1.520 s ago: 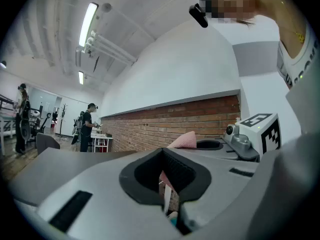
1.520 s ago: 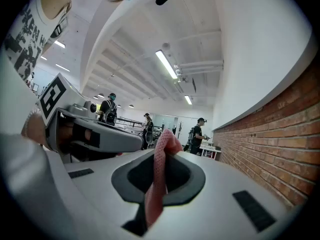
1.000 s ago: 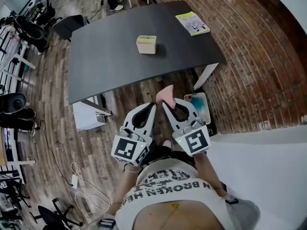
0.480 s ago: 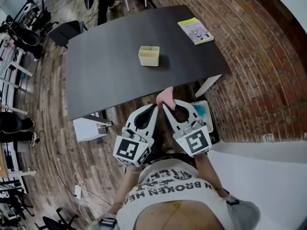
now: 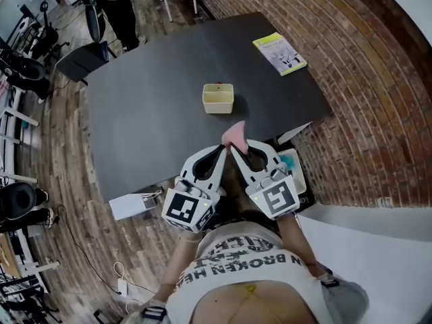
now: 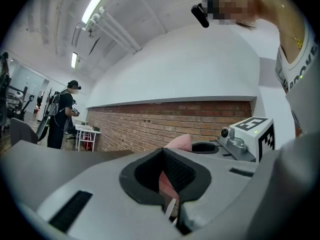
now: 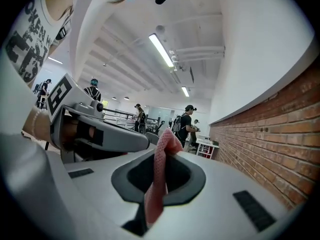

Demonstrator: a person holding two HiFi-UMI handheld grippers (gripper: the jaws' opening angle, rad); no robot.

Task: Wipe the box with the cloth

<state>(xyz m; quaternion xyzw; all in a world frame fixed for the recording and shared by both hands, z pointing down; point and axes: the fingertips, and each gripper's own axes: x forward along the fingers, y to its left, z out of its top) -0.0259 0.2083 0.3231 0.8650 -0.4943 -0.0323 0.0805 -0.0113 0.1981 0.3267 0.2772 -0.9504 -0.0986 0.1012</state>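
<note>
Box (image 5: 218,98) sat on the surface (image 5: 145,117) straight ahead of my left tool (image 5: 222,149) and right tool (image 5: 233,148), both pinching the cloth (image 5: 235,134).

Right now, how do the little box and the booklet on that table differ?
The box is plain cream and open on top, while the booklet has a yellow-green border and print on its cover. The box stands upright with raised walls; the booklet lies thin and flat. The box sits near the middle of the table, the booklet near the far corner by the brick wall. Both rest on the dark table, well apart.
</note>
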